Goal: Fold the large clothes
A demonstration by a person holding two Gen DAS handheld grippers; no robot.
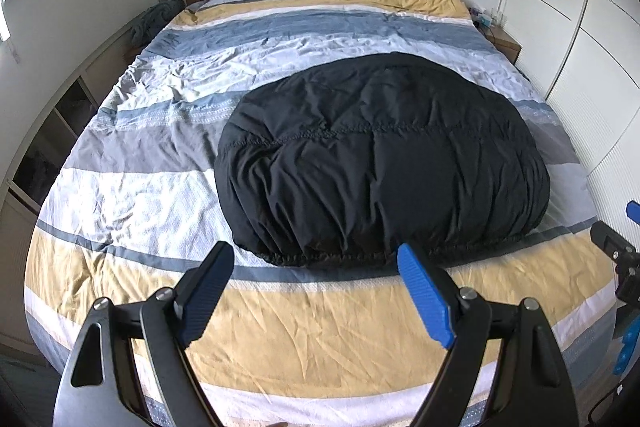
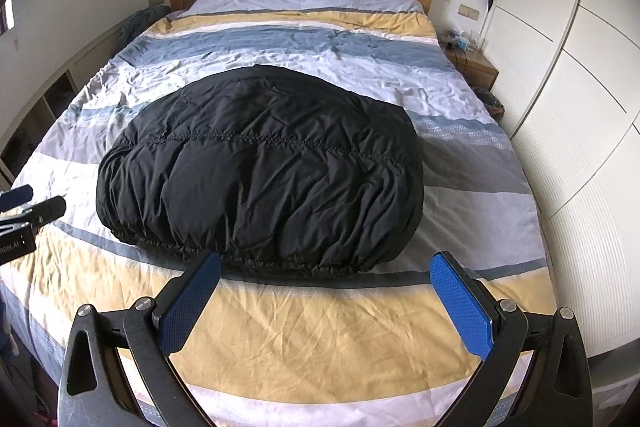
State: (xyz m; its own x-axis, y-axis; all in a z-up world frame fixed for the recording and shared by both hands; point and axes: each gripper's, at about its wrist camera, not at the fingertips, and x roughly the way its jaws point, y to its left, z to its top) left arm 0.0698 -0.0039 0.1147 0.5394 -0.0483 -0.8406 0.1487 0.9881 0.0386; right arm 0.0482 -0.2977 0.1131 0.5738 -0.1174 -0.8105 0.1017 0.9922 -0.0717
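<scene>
Left-wrist view showed me the black jacket [image 1: 384,163] lying crosswise ahead and right of my left tongs [image 1: 316,259] (released); right tongs [image 2: 324,267], also released, sat nearer.

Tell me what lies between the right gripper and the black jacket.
Only bare striped duvet: a yellow band and a blue-grey stripe. The right wrist view shows the open right gripper above it, short of the jacket's near hem.

Bare striped duvet [image 2: 320,327] lies below both tongs; just ahead, a bulky black jacket [image 2: 260,167] blocks the way.
</scene>
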